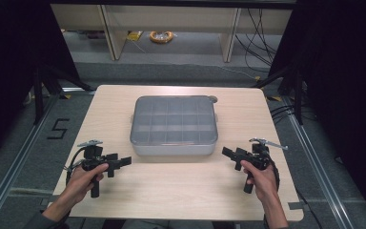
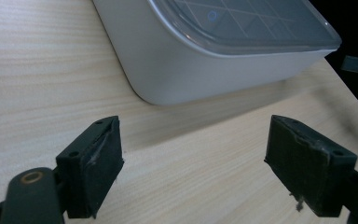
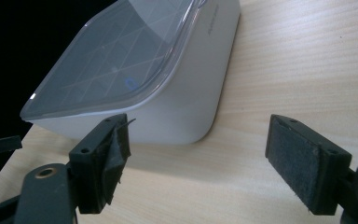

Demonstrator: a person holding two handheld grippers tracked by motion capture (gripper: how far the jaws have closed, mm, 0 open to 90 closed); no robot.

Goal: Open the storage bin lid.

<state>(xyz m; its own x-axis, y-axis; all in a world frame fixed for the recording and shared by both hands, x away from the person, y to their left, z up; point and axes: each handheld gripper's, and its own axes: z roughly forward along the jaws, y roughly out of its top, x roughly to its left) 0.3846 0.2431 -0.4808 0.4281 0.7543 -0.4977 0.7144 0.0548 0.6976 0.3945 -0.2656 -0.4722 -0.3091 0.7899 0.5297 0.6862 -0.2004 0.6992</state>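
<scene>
A grey organiser box (image 1: 174, 125) with a clear lid over a grid of compartments sits at the middle of the wooden table (image 1: 181, 191). My left gripper (image 1: 120, 162) rests near the table's front left, held by a hand, its jaws pointing right toward the box. In the left gripper view the box (image 2: 205, 60) lies just ahead, and the left gripper (image 2: 193, 163) is open with nothing between its pads. My right gripper (image 1: 229, 153) is at the front right, jaws pointing left at the box. In the right gripper view the right gripper (image 3: 198, 158) is open and empty before the box (image 3: 168, 93).
A small round brownish thing (image 1: 212, 99) lies on the table at the box's far right corner. Dark tripod legs (image 1: 43, 86) stand on the floor at both sides. Beyond the table are shelf legs, cables and a yellow coil (image 1: 161, 36).
</scene>
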